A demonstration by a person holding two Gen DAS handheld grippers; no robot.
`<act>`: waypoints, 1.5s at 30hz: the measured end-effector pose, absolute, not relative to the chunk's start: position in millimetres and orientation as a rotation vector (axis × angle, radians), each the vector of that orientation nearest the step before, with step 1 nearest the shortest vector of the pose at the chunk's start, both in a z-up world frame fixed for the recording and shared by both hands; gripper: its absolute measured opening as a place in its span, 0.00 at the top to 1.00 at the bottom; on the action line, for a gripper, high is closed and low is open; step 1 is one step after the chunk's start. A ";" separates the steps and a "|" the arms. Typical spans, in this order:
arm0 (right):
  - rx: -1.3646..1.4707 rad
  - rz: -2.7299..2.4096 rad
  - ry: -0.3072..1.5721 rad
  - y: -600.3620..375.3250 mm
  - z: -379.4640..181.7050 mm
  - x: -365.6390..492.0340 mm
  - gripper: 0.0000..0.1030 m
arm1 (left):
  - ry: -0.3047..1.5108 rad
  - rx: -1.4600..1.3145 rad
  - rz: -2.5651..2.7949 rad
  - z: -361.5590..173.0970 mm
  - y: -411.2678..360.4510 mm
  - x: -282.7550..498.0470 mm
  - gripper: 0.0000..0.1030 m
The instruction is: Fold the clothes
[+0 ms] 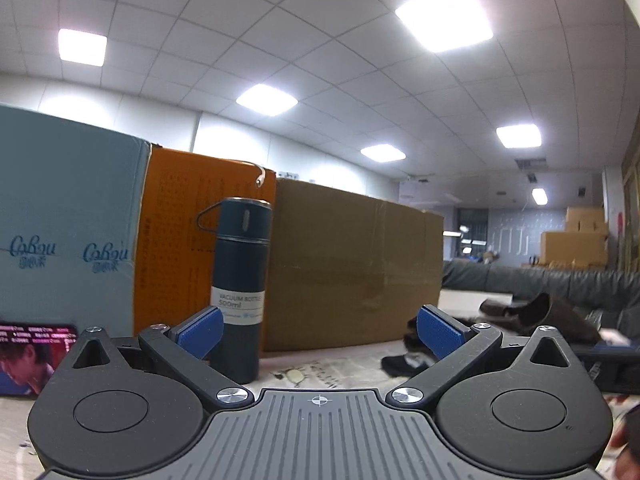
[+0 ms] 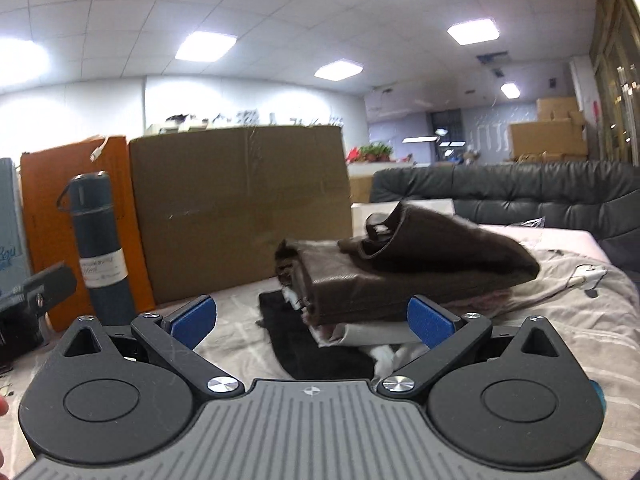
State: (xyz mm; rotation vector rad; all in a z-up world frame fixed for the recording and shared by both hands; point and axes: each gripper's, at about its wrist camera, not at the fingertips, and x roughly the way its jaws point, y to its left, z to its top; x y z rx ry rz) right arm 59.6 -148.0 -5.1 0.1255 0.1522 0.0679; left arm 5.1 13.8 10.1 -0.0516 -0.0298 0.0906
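Observation:
A stack of folded clothes lies on the table, topped by a dark brown garment point(image 2: 404, 268), with lighter folded pieces point(image 2: 372, 334) under it and a black cloth point(image 2: 308, 344) in front. My right gripper point(image 2: 312, 322) is open and empty, low over the table, just short of the stack. My left gripper point(image 1: 319, 330) is open and empty, facing the boxes. In the left wrist view the brown garment point(image 1: 548, 316) shows far right, beyond my right fingertip, and a black piece point(image 1: 404, 360) lies nearer.
A dark blue vacuum bottle point(image 1: 239, 284) stands just ahead of my left gripper; it also shows in the right wrist view point(image 2: 105, 248). Behind it stand a brown carton point(image 1: 352, 264), an orange box point(image 1: 180, 240) and a pale blue box point(image 1: 68, 224). A grey sofa point(image 2: 520, 192) is beyond the table.

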 end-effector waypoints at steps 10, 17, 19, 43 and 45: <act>0.087 -0.025 0.088 -149.2 -13.0 49.6 0.00 | -0.047 0.001 0.088 7.4 8.5 -1.8 0.00; 0.088 -0.073 0.014 -151.4 -13.9 37.1 0.00 | -0.047 -0.004 0.084 7.7 12.6 1.5 0.00; 0.101 -0.076 -0.002 -153.7 -13.8 35.3 0.00 | -0.049 0.000 0.084 7.7 11.7 0.9 0.00; 0.107 -0.057 0.041 -153.1 -15.9 46.4 0.00 | -0.040 0.004 0.079 8.7 10.8 0.1 0.00; 0.107 -0.054 0.044 -153.2 -16.1 46.6 0.00 | -0.040 0.004 0.079 8.8 10.4 -0.1 0.00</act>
